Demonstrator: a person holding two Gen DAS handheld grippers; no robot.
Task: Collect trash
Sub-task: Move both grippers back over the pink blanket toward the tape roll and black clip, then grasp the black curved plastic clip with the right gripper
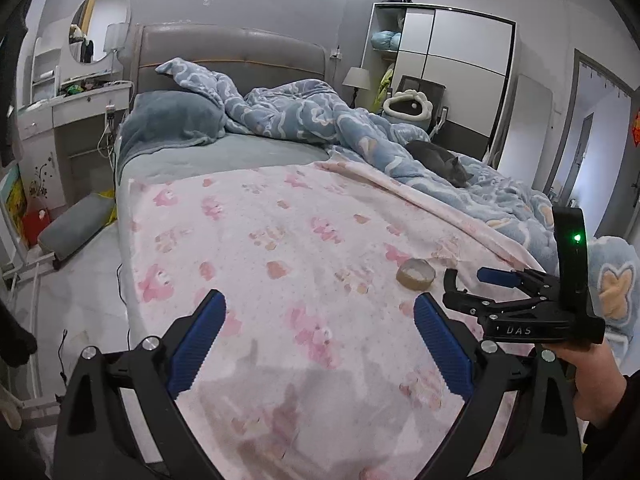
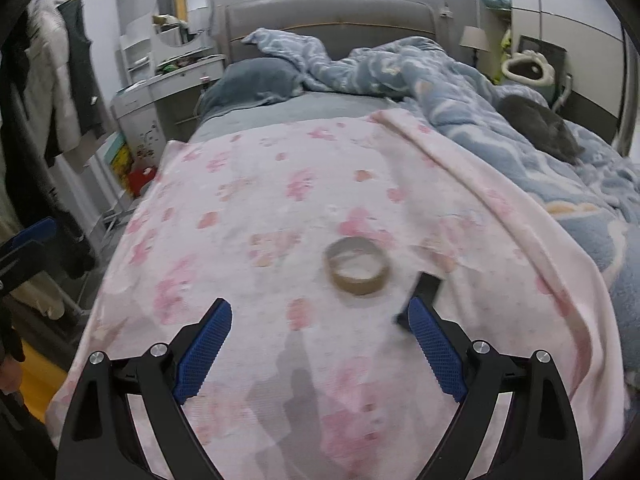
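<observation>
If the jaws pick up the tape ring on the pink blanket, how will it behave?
The tape ring looks hollow and thin-walled, so probably light and squashable. It lies flat on the soft pink blanket, so rolling seems unlikely unless tipped on edge.

We see a tape roll [image 2: 357,266] on the blanket [image 2: 280,184] on the bed. A cat [image 1: 438,158] lies behind it, to the right.

A bed [image 1: 224,152] with a grey padded headboard [image 1: 232,52] fills the middle of the frame, under pale grey walls. At upper left, a white dressing desk [image 1: 72,108] carries a round mirror [image 1: 100,24]. At upper right stand a white wardrobe [image 1: 460,68] and a bedside lamp [image 1: 357,79]. An open doorway [image 1: 596,152] shows at far right.
</observation>
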